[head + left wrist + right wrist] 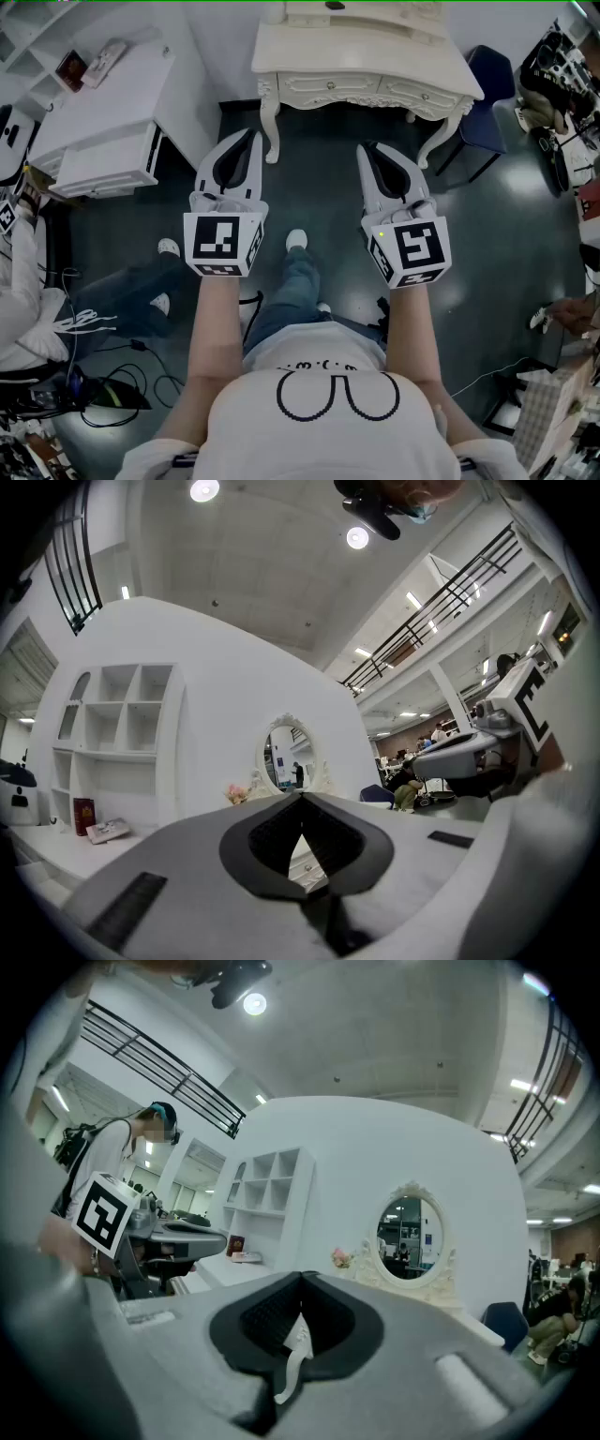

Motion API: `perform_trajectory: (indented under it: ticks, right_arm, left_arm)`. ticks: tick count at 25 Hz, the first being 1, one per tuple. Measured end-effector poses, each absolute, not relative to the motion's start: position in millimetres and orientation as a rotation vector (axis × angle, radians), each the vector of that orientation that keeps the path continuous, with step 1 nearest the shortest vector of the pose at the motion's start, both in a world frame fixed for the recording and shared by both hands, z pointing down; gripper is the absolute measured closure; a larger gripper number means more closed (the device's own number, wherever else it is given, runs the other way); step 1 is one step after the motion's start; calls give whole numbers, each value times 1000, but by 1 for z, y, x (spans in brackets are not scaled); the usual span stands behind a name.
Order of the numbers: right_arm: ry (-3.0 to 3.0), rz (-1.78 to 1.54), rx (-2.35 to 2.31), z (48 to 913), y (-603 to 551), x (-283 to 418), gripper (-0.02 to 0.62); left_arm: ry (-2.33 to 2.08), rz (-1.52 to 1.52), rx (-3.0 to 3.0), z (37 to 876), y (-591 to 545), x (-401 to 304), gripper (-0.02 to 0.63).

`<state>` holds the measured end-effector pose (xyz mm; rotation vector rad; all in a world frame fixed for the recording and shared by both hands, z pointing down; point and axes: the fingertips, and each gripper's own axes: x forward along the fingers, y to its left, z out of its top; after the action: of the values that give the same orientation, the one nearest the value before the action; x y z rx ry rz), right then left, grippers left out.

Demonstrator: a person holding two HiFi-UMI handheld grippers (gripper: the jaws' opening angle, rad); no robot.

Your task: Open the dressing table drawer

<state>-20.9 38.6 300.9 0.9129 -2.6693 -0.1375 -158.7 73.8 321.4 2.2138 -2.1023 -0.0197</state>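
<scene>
The cream dressing table (361,52) stands ahead against the wall, and its two front drawers (330,86) are closed. My left gripper (253,139) is held in the air short of the table's left front leg. Its jaws meet at the tips with nothing between them. My right gripper (366,150) hovers beside it, also short of the table, shut and empty. The table's oval mirror (289,757) shows beyond the left gripper (302,799) in the left gripper view. That same mirror (410,1234) shows beyond the right gripper (302,1279) in the right gripper view.
A white desk (103,122) with a shelf unit stands to the left of the dressing table. A dark blue chair (492,103) sits at the table's right end. Cables (103,375) lie on the floor at lower left. Another person (19,272) is at the left edge.
</scene>
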Motion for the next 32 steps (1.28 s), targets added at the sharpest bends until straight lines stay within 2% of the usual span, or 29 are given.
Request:
perform_trajectory:
  ticks: [7,15,19,22,27,29,32]
  right_arm:
    - [-2674,-142,888,306,12,-26,600]
    - [-2666,-130,894,355,-110,-66,600]
    - [-2661,-133,861,354,-150,-89,600]
    - [-2629,-107,904,321,-72,-55,600]
    - [-2667,-233,1330,264,134,69,600]
    - [-2664,-244,1358,267,163,93,600]
    - [-2642,-211,1335,278,148,99,600]
  left_arm:
    - [-2110,-22,2206,325,43,-161,607]
    - [-2124,-38,2168,376,-68,-213,607]
    - [-2132,-45,2153,373,-109,-237,607]
    - [-2059,-35,2208,339,-36,-199,607]
    - [-1888,-25,2650,266,132,-69,607]
    - [-1877,-21,2682,266,158,-45,607]
    - [-1872,-10,2646,277,145,-42,607]
